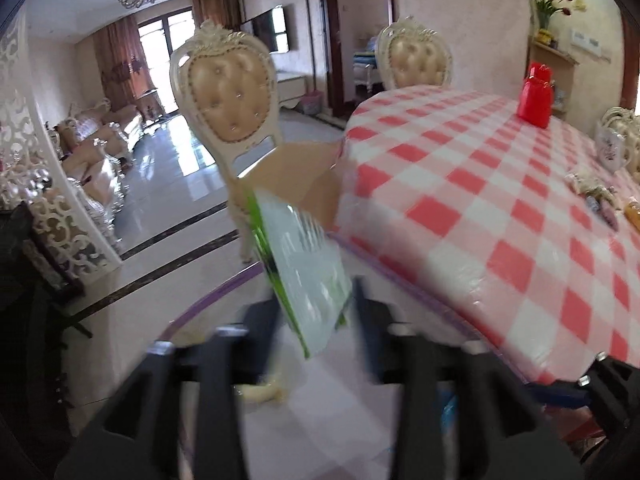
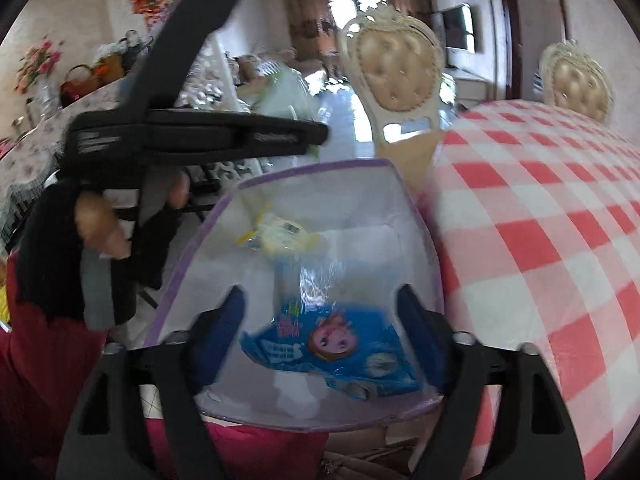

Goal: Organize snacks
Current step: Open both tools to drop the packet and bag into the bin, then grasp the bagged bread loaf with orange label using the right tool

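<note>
Landmark: we took the purple-rimmed bin [image 2: 304, 216] as our reference; it stood just beside the edge of the checked table [image 2: 540, 216].
Left gripper [image 1: 316, 312]: we found its fingers closed on a green-and-white snack packet [image 1: 304, 264], pinched near the packet's lower end.
Green-and-white packet position: it was held tilted above the bin, whose rim [image 1: 216, 300] curved below it in the left wrist view; motion blur was heavy there, so we could only say it seemed to be clear of the bin's contents.
Right gripper [image 2: 320, 316]: we saw its blue-padded fingers [image 2: 230, 320] spread apart, holding nothing, over the near end of the bin.
Bin contents: a blue snack packet [image 2: 332, 352] with a cartoon face lay at the near end, between the right fingers; a yellow packet [image 2: 280, 236] lay at the far end.
Left hand [image 2: 104, 220]: it gripped the left tool's handle, left of the bin.
Other items: a red container [image 1: 536, 96] stood on the table, well apart from the bin; a cream chair [image 1: 228, 92] stood beyond the bin.
</note>
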Available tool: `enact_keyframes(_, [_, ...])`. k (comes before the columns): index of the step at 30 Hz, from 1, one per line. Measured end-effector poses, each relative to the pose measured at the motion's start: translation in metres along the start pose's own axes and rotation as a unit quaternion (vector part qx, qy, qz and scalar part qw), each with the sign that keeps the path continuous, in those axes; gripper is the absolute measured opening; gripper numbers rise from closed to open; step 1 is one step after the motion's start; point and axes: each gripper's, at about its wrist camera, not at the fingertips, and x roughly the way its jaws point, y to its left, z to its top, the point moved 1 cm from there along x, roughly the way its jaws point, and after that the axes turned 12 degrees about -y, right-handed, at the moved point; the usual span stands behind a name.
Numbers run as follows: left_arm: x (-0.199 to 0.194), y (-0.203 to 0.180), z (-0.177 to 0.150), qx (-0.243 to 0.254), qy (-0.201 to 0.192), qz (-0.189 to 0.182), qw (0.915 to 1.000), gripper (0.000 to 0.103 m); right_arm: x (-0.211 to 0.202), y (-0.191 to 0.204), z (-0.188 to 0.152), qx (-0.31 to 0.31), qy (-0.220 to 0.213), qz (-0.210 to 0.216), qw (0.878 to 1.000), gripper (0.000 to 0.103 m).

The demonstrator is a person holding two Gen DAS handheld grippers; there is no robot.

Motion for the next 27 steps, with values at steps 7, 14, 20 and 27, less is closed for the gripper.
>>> enact_keyframes(7, [-0.021,-0.010,0.012,-0.034,-0.053,-0.014,0.9979,0.096,-0.062,-0.070,0.006,0.064,-0.068,-0.082,0.992,0.083])
enact_keyframes(14, [-0.021,-0.091,0.010,-0.019,-0.043,-0.110,0.9928,0.097,-0.148,-0.166,-0.017,0.152,-0.144,-0.214,0.954,0.088])
enact_keyframes(20, [-0.022,-0.202,0.013,0.051,-0.031,-0.219,0.9739,0.101,-0.232,-0.242,-0.051,0.215,-0.156,-0.339,0.903,0.088])
enact_keyframes(27, [0.026,-0.335,0.030,0.068,0.006,-0.272,0.9599,0.101,-0.306,-0.320,-0.083,0.271,-0.155,-0.431,0.847,0.088])
